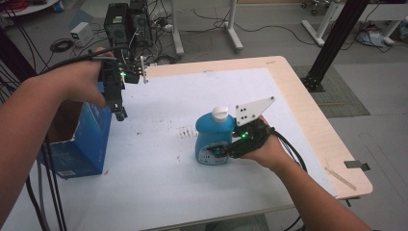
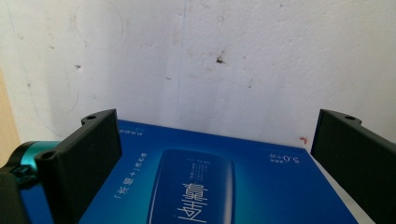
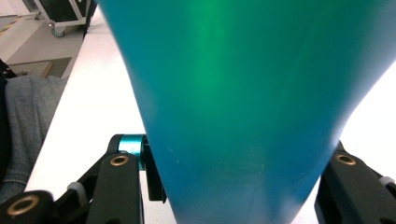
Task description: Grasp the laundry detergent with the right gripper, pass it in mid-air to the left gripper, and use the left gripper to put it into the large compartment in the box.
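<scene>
A white-topped table (image 1: 159,187) with a pale wood border takes up most of the high view, its surface scuffed with small dark specks and a patch of faint marks near the middle. On it stands a blue detergent bottle (image 1: 211,139) with a white cap, upright and right of centre. The right gripper (image 1: 222,150) is at the bottle's lower body; in the right gripper view the blue-green body sits between the two black jaws, which press against its sides. At the table's left edge stands a blue carton (image 1: 89,139) printed with a product picture and white lettering. The left gripper (image 1: 119,113) hangs over the carton's top edge, and in the left gripper view its jaws stand wide apart with nothing between them, the carton (image 2: 224,186) below and the speckled white tabletop beyond. Past the table lies a grey floor with loose cables, white frame legs, a black computer tower (image 1: 118,23) and a black post (image 1: 332,43) on a dark mat.
</scene>
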`<action>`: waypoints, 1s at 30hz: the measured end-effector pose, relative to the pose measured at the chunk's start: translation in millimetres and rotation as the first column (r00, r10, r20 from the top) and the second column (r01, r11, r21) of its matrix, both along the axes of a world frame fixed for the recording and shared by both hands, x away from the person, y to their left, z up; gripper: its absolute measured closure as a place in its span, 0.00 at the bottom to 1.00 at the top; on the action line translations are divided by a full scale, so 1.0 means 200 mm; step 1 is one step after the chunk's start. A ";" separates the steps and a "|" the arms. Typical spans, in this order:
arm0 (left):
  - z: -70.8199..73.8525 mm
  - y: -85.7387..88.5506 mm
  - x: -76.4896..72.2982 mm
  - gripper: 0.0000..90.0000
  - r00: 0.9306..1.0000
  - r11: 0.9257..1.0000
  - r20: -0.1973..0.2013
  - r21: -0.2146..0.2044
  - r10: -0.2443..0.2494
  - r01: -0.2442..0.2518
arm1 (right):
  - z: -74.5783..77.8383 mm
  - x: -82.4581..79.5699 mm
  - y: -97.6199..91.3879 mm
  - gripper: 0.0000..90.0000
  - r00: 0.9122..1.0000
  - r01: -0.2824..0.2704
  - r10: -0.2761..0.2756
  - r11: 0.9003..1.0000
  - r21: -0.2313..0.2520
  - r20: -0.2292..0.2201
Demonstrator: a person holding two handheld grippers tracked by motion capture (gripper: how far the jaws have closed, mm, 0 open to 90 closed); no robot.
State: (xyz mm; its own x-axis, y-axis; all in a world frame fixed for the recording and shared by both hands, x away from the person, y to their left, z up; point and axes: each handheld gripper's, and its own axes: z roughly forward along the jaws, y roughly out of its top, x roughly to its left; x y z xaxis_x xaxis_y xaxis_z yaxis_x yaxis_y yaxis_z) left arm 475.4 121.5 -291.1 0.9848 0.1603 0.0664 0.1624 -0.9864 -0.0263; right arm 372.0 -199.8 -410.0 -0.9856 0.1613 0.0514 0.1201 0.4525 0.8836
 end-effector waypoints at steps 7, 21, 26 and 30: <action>0.04 -0.01 -0.04 0.02 1.000 1.000 0.009 -0.020 -0.020 0.020 | 0.07 -0.01 0.01 0.52 1.000 -0.014 0.013 1.000 -0.011 0.000; 0.18 -0.08 -0.20 0.02 0.996 0.996 0.004 -0.030 -0.088 0.088 | 0.22 -0.03 0.07 0.52 0.999 -0.039 0.039 0.998 -0.043 -0.014; 0.24 -0.13 -0.26 0.02 0.991 0.990 0.012 -0.041 -0.135 0.135 | 0.27 -0.04 0.11 0.52 0.998 -0.057 0.056 0.997 -0.050 -0.021; 0.28 -0.18 -0.32 0.02 0.987 0.985 0.010 -0.048 -0.163 0.164 | 0.30 -0.05 0.16 0.52 0.997 -0.075 0.074 0.995 -0.063 -0.010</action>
State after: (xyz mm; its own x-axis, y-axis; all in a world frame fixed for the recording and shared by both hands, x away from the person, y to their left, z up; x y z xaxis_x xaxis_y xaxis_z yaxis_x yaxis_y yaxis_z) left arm 410.5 86.0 -235.6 0.9977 0.0003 0.0681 -0.0013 -0.9997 0.0227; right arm 361.9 -167.1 -349.8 -0.9945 0.0907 0.0515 0.0911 0.5154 0.8521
